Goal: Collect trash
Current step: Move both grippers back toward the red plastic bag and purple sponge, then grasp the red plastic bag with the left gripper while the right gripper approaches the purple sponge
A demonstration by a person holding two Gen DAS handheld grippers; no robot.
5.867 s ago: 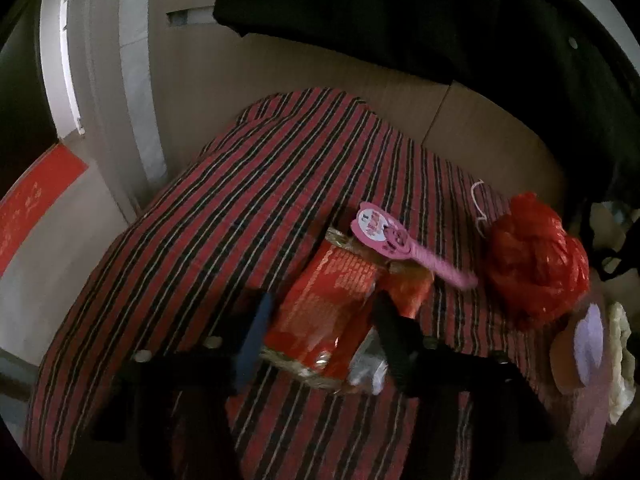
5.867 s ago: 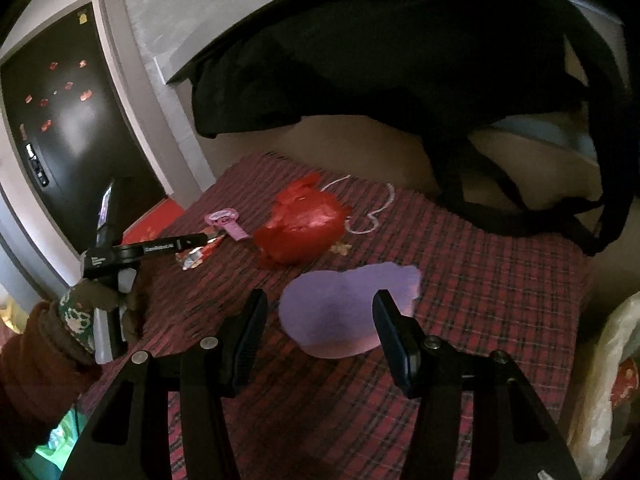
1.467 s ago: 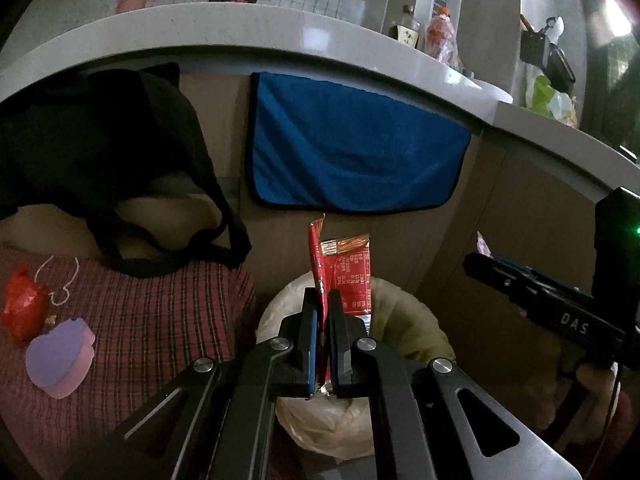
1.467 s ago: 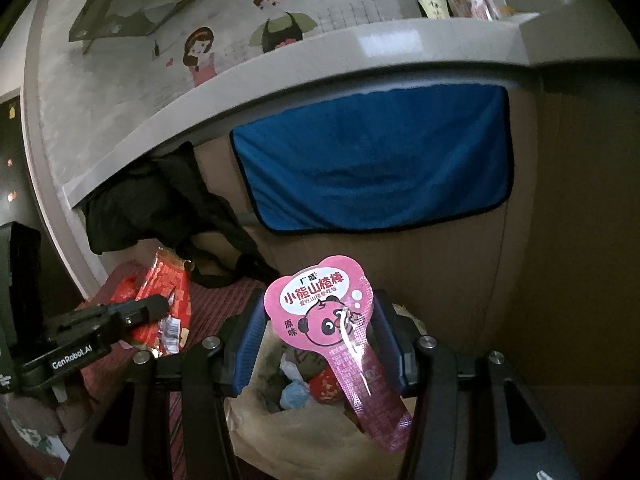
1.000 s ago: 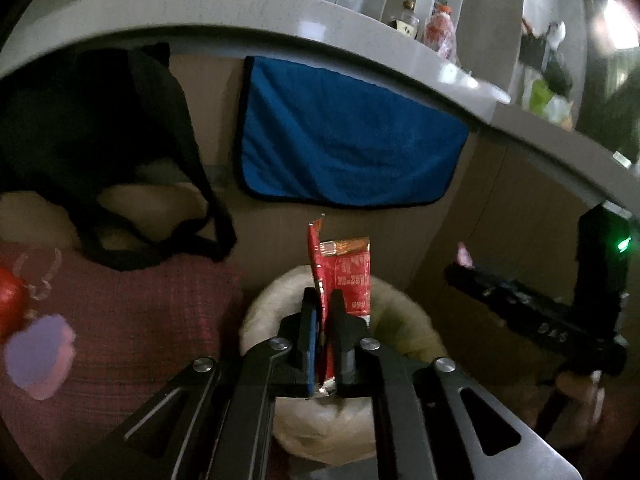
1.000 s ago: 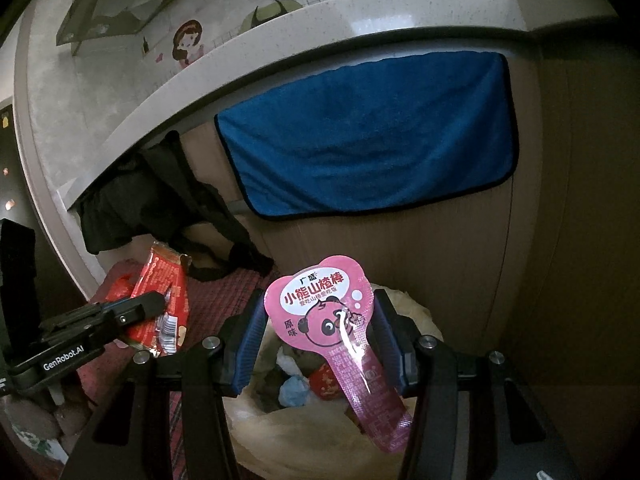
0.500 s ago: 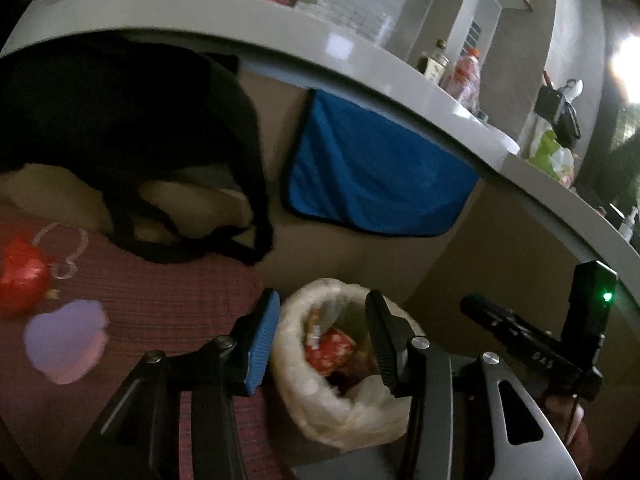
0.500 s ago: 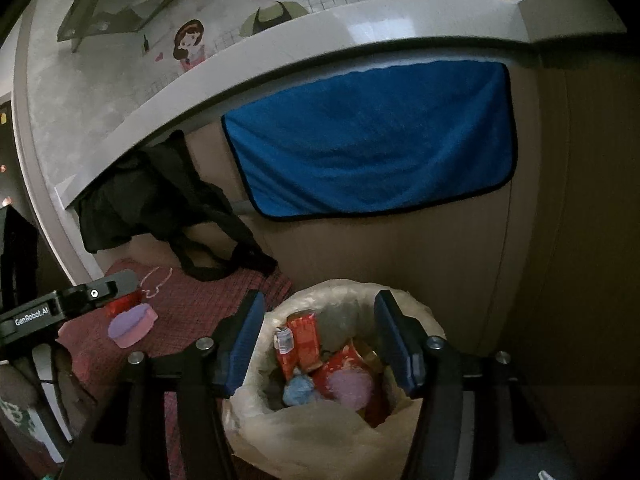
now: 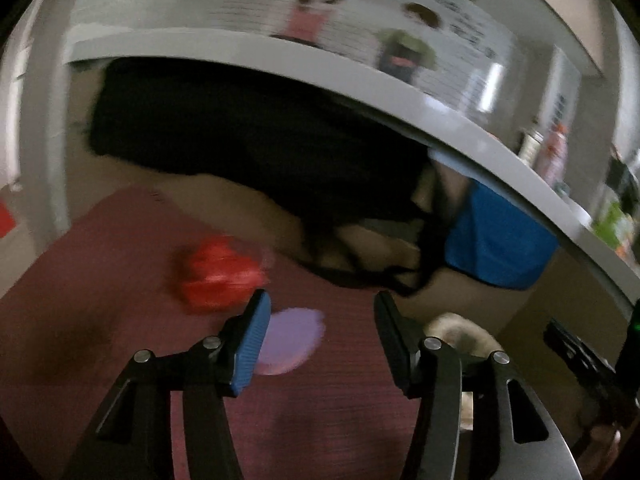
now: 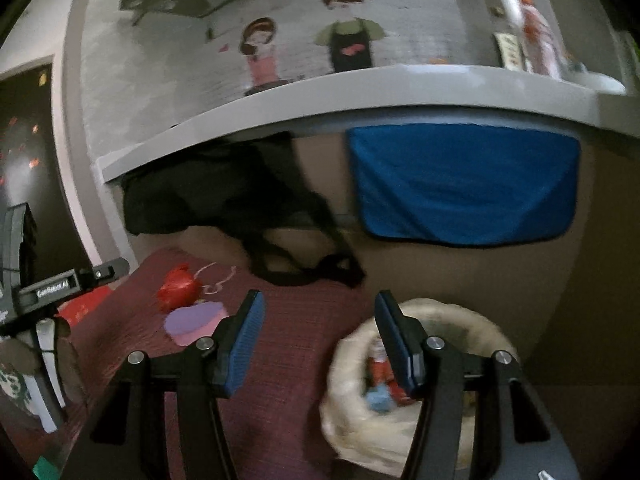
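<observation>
- Left wrist view: the left gripper (image 9: 320,320) is standing with its jaws apart and nothing between them; they have just been opening wider.
- It is pointing over a dark red checked cloth (image 9: 100,320), toward a crumpled red bag (image 9: 218,276) and a flat purple piece (image 9: 290,338) lying just beside each other on the cloth.
- The purple piece is showing next to the left finger's blue pad, partly hidden behind it.
- The picture is blurring, so finer detail on the red bag cannot be told.
- The lined trash bin (image 9: 460,330) is sitting low on the right, partly hidden behind the right finger.
- Right wrist view: the right gripper (image 10: 318,322) is also standing spread and empty, after widening within the last second.
- Its right finger is crossing in front of the trash bin (image 10: 440,316), whose pale liner is folding over the rim; red wrappers (image 10: 380,366) and a blue scrap (image 10: 378,398) are lying inside.
- The red bag (image 10: 178,288) and purple piece (image 10: 196,320) are resting on the cloth (image 10: 296,340), well left of the bin, with a thin white cord (image 10: 216,280) beside them.
- A blue towel (image 10: 460,184) and a black bag (image 10: 224,192) are hanging under a grey counter edge (image 10: 320,96).
- The left gripper's black body (image 10: 60,286) is showing at the left edge.
</observation>
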